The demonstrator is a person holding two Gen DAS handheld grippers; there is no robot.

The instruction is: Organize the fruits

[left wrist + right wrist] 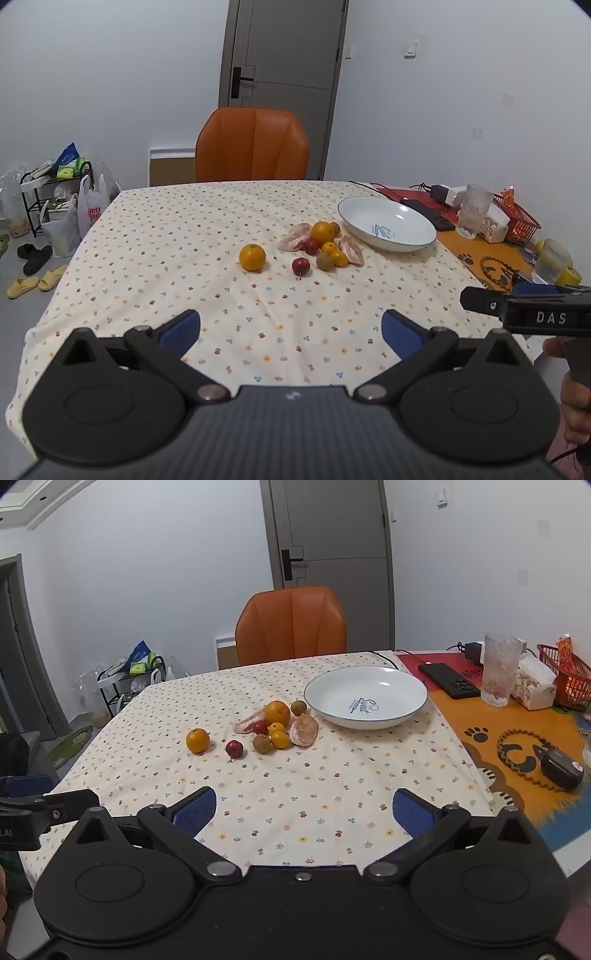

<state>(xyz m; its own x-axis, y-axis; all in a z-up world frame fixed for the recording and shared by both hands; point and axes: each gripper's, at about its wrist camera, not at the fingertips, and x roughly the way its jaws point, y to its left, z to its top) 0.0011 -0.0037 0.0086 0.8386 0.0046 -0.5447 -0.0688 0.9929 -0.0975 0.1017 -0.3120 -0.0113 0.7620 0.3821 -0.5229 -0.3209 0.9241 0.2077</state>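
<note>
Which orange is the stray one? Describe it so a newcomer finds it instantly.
Start at the white bowl on the floral cloth; the fruit pile lies just left of it. Left again, past a lone red fruit, sits the stray orange, touching nothing, unlike the pile's orange.

The pale pink peeled citrus segment [246, 724] lay partly hidden behind the small red fruit [260, 727] and big orange [277, 712]. The red plastic basket [569, 679] was cut by the right edge.
</note>
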